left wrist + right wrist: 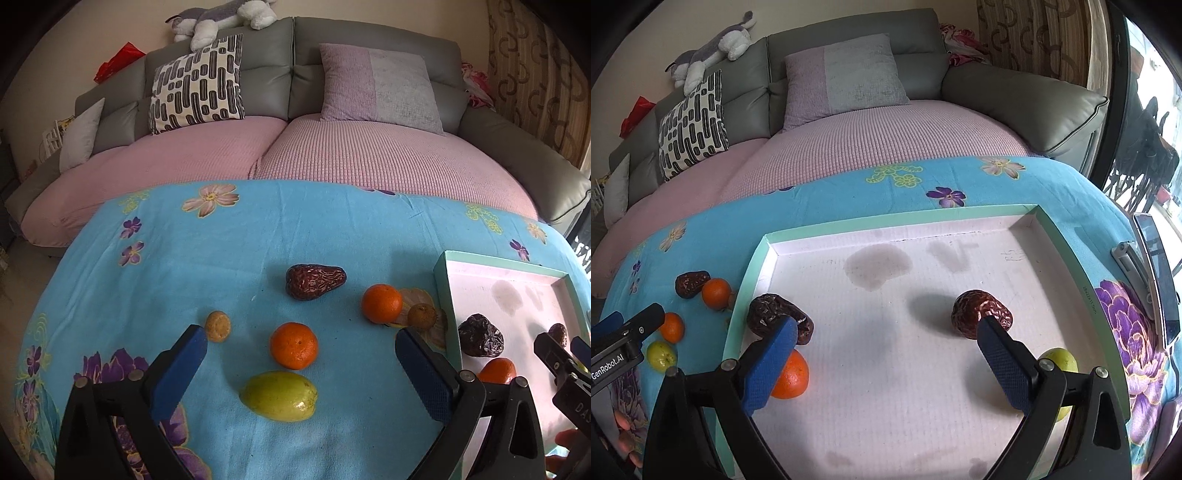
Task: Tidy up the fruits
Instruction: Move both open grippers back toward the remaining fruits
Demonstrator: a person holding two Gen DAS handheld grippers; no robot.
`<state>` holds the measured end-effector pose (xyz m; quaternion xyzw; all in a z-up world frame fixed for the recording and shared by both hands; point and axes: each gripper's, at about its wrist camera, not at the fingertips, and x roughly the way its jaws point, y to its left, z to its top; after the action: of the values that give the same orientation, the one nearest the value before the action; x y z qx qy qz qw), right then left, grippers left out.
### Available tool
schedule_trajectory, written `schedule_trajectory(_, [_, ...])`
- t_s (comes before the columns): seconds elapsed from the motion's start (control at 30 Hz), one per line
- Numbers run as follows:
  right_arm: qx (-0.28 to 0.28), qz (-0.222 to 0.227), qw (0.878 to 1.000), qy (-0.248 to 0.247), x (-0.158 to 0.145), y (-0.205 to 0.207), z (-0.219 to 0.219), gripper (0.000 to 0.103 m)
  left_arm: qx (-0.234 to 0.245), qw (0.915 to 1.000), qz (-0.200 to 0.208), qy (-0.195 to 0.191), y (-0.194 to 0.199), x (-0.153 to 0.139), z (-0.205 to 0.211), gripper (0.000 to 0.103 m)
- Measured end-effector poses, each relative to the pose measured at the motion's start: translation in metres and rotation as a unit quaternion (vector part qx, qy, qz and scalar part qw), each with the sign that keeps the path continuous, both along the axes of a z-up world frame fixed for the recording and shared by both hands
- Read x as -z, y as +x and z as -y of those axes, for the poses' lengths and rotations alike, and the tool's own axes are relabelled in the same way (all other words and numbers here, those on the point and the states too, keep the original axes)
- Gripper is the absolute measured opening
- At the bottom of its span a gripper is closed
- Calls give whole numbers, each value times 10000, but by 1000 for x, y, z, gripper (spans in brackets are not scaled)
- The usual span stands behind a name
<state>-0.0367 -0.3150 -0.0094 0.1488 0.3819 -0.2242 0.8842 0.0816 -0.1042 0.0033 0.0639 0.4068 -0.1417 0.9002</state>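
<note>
My left gripper (299,345) gapes empty over an orange (293,346); right gripper (884,334) gapes empty above the tray (746,280).
Cloth: two oranges, one date (315,281). Tray: two dates, one orange (790,374).

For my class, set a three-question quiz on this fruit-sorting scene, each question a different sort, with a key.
1. True or false: the left tool grips an orange.
2. How many fruits lie inside the tray?
3. Which fruit lies nearest between the left tool's fingers? A) the green fruit B) a dried date C) a small brown fruit

Key: 1. False; it is open and empty, as is the right tool. 2. Four: two dates, one orange, one green fruit. 3. A.
</note>
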Motion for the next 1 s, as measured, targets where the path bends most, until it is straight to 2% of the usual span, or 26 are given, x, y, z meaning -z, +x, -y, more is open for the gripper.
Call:
schedule_trajectory(0.1, [-96, 67, 9998, -130, -2, 2, -9, 98, -192, 9997, 76, -92, 4, -5, -16, 103])
schedule_trajectory(0.2, [-232, -1, 9997, 6, 0, 8, -14, 98, -395, 9990, 146, -179, 10, -8, -35, 103])
schedule_trajectory(0.37, [-449, -23, 9988, 183, 3, 19, -27, 98, -625, 9959, 259, -598, 15, -17, -68, 103])
schedule_trajectory(0.5, [-703, 146, 9974, 114, -4, 26, -45, 98, -733, 9945, 417, -617, 17, -24, -84, 103])
schedule_trajectory(0.63, [-1004, 278, 9944, 200, -8, 35, -65, 98, -871, 9929, 316, -751, 22, -25, -99, 103])
schedule_trajectory(0.77, [-1248, 371, 9915, 41, -13, 43, -87, 98, -1039, 9921, 167, -683, 25, -22, -112, 103])
schedule_trajectory(0.9, [-1466, 401, 9884, 5, -15, 50, -106, 98, -1215, 9888, 47, -870, 28, -21, -127, 103])
schedule_trajectory(1.0, [-1595, 371, 9865, -43, -14, 56, -120, 98, -1261, 9883, 12, -859, 29, -20, -131, 103])
